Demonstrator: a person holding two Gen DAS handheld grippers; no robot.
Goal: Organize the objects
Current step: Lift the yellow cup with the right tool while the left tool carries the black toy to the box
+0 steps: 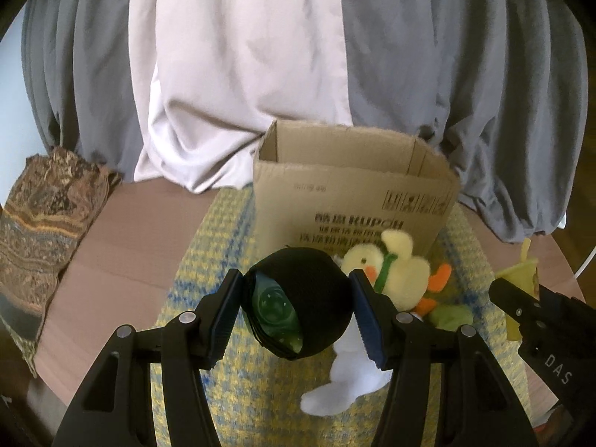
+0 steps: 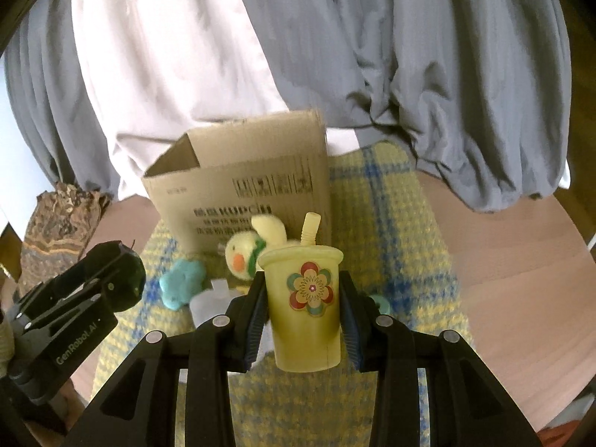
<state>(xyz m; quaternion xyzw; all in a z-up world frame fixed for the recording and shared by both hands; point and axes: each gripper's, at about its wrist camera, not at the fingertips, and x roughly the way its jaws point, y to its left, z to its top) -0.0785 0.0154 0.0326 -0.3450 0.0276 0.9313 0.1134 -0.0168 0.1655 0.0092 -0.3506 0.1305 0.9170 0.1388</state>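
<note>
left wrist | black ball clamped in left gripper

Grey/white curtains behind brown table w/ checked mat.

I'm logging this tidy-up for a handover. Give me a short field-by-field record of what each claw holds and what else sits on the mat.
left claw: shut on black round object with green glass showing inside
right claw: shut on yellow cup, upright, flower sticker, straw in lid
cardboard box: open top, standing on the mat behind the toys
on mat in front of box: plush duck, blue plush piece, white item
mat: yellow and blue woven, on a table
backdrop: grey and white curtains
</note>
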